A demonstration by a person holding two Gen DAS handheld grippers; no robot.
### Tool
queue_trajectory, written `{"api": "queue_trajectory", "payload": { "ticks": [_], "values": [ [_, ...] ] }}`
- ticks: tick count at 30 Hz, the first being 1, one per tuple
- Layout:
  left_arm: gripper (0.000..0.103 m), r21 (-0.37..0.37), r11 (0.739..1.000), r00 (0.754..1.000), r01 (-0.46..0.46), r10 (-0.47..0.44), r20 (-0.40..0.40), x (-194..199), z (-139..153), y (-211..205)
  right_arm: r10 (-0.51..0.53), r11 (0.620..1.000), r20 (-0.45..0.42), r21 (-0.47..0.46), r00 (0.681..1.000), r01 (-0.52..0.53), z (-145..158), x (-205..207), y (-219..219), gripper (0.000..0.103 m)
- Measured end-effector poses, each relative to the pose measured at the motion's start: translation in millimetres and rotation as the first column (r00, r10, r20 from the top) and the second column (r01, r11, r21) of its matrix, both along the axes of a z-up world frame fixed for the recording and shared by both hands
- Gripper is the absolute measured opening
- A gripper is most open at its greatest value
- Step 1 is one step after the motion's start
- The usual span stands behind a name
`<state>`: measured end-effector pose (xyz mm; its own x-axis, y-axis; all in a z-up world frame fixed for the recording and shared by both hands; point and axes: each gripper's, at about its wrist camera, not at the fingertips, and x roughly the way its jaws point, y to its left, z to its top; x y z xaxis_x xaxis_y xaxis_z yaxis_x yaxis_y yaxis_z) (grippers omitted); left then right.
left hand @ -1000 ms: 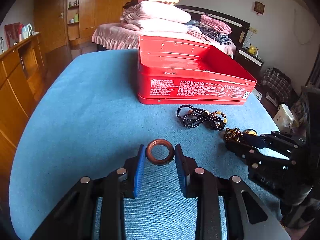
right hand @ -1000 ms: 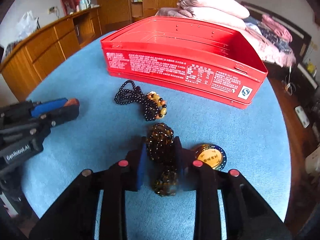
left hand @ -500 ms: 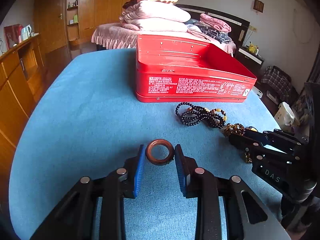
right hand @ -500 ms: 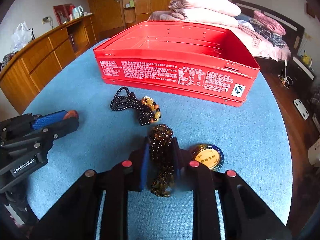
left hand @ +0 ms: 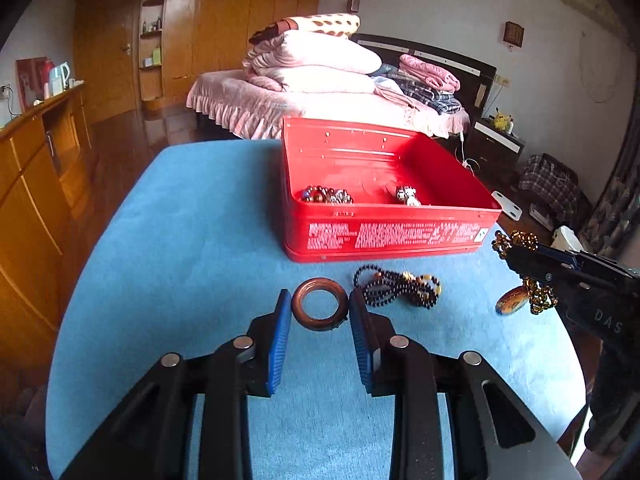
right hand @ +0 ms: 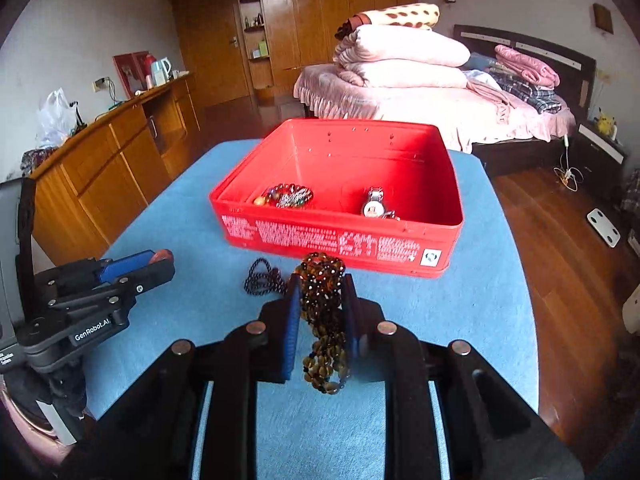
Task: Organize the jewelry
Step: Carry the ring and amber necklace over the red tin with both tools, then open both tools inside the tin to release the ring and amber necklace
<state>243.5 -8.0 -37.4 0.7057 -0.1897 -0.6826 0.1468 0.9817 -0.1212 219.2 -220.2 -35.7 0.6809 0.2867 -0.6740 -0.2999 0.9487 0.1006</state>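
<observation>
My left gripper (left hand: 320, 310) is shut on a brown ring (left hand: 320, 309) and holds it above the blue table. My right gripper (right hand: 322, 300) is shut on an amber bead necklace (right hand: 323, 320), lifted off the table; its gold pendant (left hand: 510, 303) hangs below in the left wrist view. A black bead necklace (left hand: 396, 286) lies on the table before the open red tin (left hand: 384, 236). The tin (right hand: 340, 240) holds a multicoloured bead bracelet (right hand: 286, 196) and a wristwatch (right hand: 374, 206).
The blue table (left hand: 180, 240) has rounded edges, with wooden floor beyond on the right. A wooden sideboard (right hand: 108, 160) stands at the left and a bed (right hand: 420, 96) with stacked bedding behind. The left gripper (right hand: 132, 266) shows at the left of the right wrist view.
Both grippers have risen well above the table with their loads. The amber necklace and its pendant have come off the table. The tin's inside now shows.
</observation>
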Motion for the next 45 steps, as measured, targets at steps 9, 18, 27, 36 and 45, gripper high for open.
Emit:
{"api": "queue_trajectory", "payload": {
  "ticks": [9, 18, 27, 36, 45],
  "values": [
    [0.029, -0.001, 1.0, 0.999, 0.001, -0.001, 0.048, 22, 25, -7, -0.013, 0.999, 0.032, 0.031, 0.999, 0.012, 22, 17, -3, 0.019],
    [0.029, 0.0, 1.0, 0.995, 0.013, -0.013, 0.099, 64, 53, -26, -0.016, 0.998, 0.072, 0.055, 0.997, 0.012, 47, 50, -4, 0.019],
    [0.029, 0.025, 1.0, 0.997, 0.004, -0.006, 0.08, 123, 47, -42, -0.047, 0.998, 0.067, 0.039, 0.997, 0.045, 48, 104, -6, 0.019],
    [0.029, 0.041, 0.999, 1.0, -0.013, 0.014, -0.012, 165, 7, -48, -0.068, 0.997, -0.029, 0.045, 0.997, 0.069, 13, 152, -9, 0.019],
    [0.029, 0.059, 0.998, 0.999, -0.029, 0.031, -0.041, 184, -6, -49, -0.075, 0.996, -0.061, 0.036, 0.995, 0.077, -5, 167, -10, 0.019]
  ]
}}
